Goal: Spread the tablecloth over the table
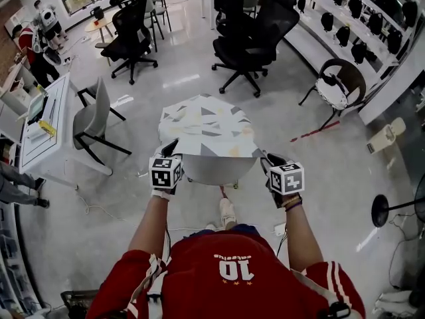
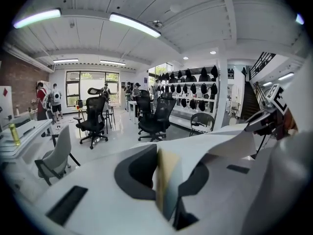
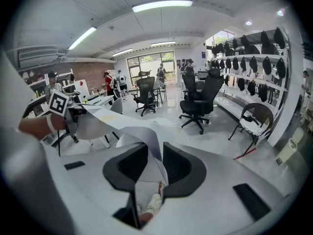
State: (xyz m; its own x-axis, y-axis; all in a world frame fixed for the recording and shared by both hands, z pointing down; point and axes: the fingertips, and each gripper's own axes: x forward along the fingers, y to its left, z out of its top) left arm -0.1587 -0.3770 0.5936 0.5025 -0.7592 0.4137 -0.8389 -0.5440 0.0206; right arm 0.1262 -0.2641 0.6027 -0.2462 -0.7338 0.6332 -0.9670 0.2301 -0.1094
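Both tongs are clenched on the near hem of the tablecloth point(image 1: 206, 128): the left gripper point(image 1: 171, 147) pinches a folded corner of fabric between its pads, and the right gripper point(image 1: 269, 159) pinches the opposite corner in the same way. Each gripper view shows cloth filling the gap between its jaws. The cloth lies directly ahead of the tongs and runs away from the person, patterned side up, already draped over a rounded top. The table itself is hidden beneath it. The held hem runs left to right between the two grippers and sags slightly in the middle; this edge is the axis to control. Neither hand is nearer, since both sit level with each other at the near rim, just beside the cloth's two front corners. Judged from this layout, the far and side portions are seated and only the near edge remains to be lowered and released evenly, so that it hangs square and does not drag the cloth toward the person. Open floor surrounds the table on all sides. A grey chair point(image 1: 91, 119) and a white desk point(image 1: 50, 128) stand well apart to the left, and black office chairs point(image 1: 249, 35) stand well beyond the far edge.
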